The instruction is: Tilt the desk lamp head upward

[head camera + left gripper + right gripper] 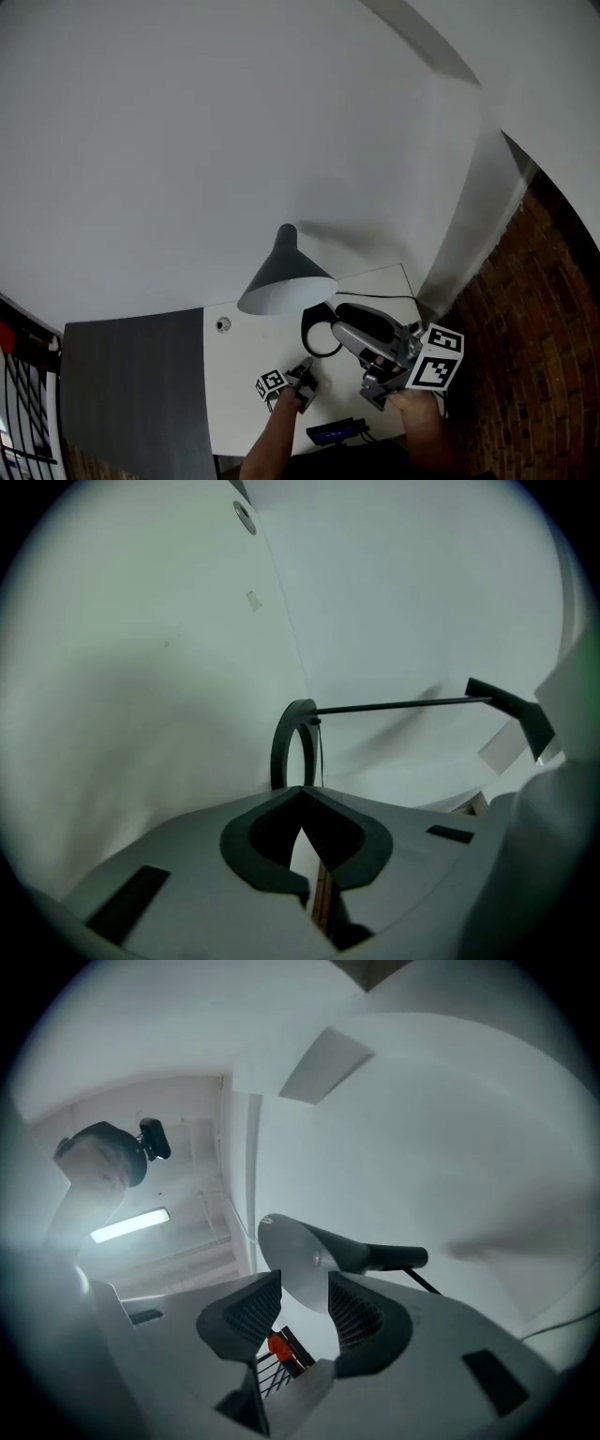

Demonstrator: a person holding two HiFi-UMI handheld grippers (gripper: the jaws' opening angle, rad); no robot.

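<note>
The desk lamp has a grey cone-shaped head [284, 277] above a black ring base [321, 335] on the white desk [246, 360]. My right gripper [351, 325] points up toward the head. Its jaws stand open, and the head's pale rim [305, 1258] shows just beyond and between them, with my right gripper [303, 1299] holding nothing. My left gripper [305, 371] lies low on the desk in front of the base. The left gripper [300, 791] has its jaw tips together, with nothing held. The ring base [290, 743] and thin lamp rod [403, 705] lie beyond it.
A dark grey panel [131, 394] adjoins the desk on the left. A small round grommet [222, 324] sits in the desk top. A thin cable [380, 296] runs to the right. A blue-lit device [336, 432] lies at the near edge. A brick wall [530, 328] stands at the right.
</note>
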